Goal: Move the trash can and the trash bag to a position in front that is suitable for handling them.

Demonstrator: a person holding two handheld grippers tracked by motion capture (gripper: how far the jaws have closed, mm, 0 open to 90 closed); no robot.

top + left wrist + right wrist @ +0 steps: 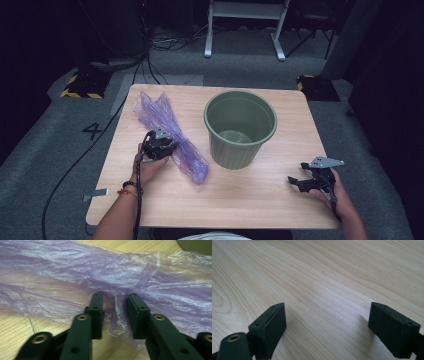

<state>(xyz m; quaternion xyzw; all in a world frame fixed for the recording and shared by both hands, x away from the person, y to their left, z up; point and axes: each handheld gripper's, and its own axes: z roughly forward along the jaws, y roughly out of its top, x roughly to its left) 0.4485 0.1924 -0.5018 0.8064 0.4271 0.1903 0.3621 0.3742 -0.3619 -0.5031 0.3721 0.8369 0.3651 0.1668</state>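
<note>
Bare light-wood table point(250, 195) lies open along the near edge; the upright green plastic bucket point(240, 128) and crumpled purple plastic bag point(170, 131) block the middle.

On the table point(235, 195), the bucket point(240, 128) stands upright a little right of centre, nearer the far edge. The bag point(167, 132) lies flat to its left, running from the far-left corner area toward the middle, its near end just beside the bucket's base. The left gripper point(159, 145) sits over the bag's middle, jaws either side of a fold point(116, 312). The right gripper point(312, 181) is by the near-right corner, well apart from the bucket.
</note>
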